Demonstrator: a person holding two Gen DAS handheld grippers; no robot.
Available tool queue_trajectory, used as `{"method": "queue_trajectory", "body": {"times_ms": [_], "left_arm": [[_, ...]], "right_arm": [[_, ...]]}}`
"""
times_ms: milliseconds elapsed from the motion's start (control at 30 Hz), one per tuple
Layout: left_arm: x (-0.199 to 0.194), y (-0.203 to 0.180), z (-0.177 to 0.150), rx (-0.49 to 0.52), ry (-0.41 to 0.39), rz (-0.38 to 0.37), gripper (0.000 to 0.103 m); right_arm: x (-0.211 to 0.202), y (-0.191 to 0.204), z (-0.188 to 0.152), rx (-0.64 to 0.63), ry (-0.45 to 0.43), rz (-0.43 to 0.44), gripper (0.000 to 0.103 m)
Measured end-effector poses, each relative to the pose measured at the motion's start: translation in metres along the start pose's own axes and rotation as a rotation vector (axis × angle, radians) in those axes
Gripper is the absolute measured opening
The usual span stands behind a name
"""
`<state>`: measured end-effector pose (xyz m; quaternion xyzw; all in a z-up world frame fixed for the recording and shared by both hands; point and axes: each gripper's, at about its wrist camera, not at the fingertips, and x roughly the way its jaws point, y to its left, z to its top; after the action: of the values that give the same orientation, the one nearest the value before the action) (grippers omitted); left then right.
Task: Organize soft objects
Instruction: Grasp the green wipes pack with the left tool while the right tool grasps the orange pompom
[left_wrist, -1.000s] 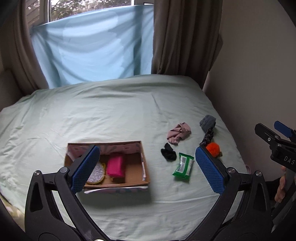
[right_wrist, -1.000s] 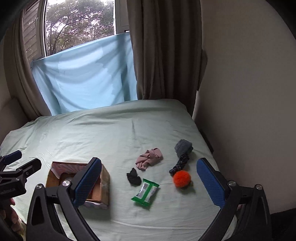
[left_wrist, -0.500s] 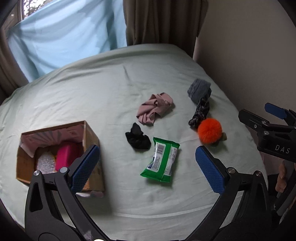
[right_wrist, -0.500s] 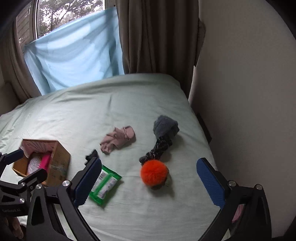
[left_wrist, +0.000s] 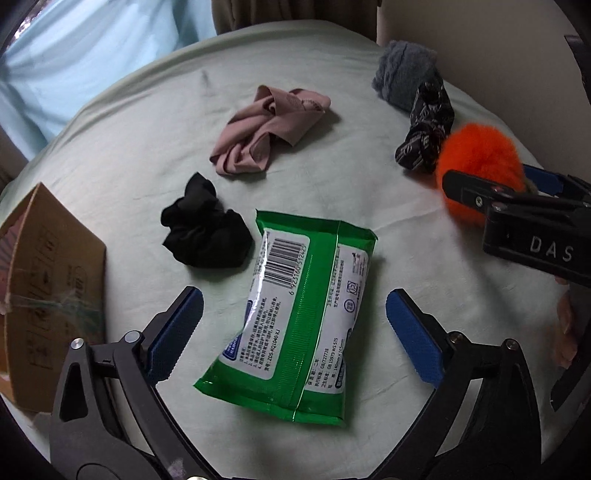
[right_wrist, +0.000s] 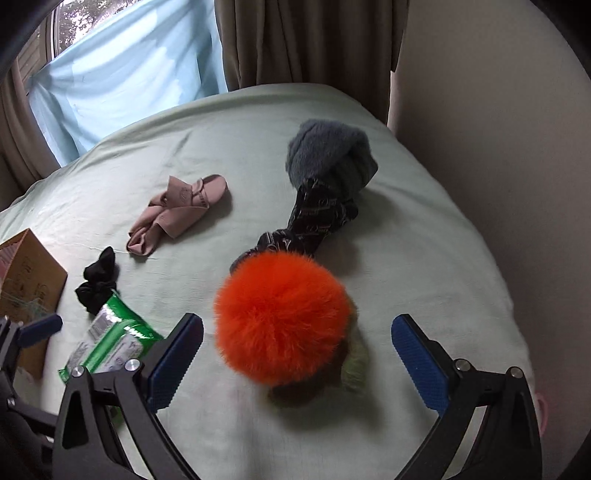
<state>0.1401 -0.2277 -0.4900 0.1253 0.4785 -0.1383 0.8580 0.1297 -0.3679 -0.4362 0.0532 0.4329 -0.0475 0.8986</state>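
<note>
Left gripper (left_wrist: 293, 325): jaws closing, not yet pressing green wipes pack (left_wrist: 295, 317) between them on bed (left_wrist: 129, 147). Right gripper (right_wrist: 297, 350): jaws closing around orange pompom (right_wrist: 282, 319), untouched; its underside hidden. Cardboard box (left_wrist: 48, 280) left, cut off.

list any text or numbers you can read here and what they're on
"DAS" on the black body of the right tool.
"6 923166 512428", roughly, the last digits unsure, under the barcode on the green wipes pack.
Small print on the pack's white label: mostly too small to read.
Printed characters on the cardboard box: too distorted to read.
</note>
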Motion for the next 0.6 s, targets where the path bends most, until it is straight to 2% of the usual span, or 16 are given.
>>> {"method": "queue_trajectory", "body": {"times_ms": [33, 167, 233, 267, 433, 600], "left_arm": [[0.005, -0.001, -0.001, -0.002, 0.012, -0.004, 0.088], [0.014, -0.001, -0.002, -0.009, 0.021, -0.036, 0.074], [0.014, -0.002, 0.0, 0.001, 0.024, -0.052, 0.056], [0.014, -0.003, 0.002, 0.01, 0.026, -0.062, 0.051], [0.013, -0.005, 0.006, 0.02, 0.027, -0.067, 0.041], [0.006, -0.002, 0.01, 0.003, 0.026, -0.07, 0.038]], "right_arm": [[0.007, 0.0, 0.0, -0.001, 0.002, -0.001, 0.094], [0.024, 0.002, 0.002, -0.011, 0.02, 0.003, 0.078], [0.028, 0.002, 0.002, -0.015, 0.025, 0.004, 0.071], [0.029, 0.002, 0.002, -0.016, 0.026, 0.002, 0.066], [0.029, -0.002, 0.003, -0.001, 0.031, 0.001, 0.048], [0.024, -0.005, 0.002, 0.004, 0.03, -0.002, 0.042]]}}
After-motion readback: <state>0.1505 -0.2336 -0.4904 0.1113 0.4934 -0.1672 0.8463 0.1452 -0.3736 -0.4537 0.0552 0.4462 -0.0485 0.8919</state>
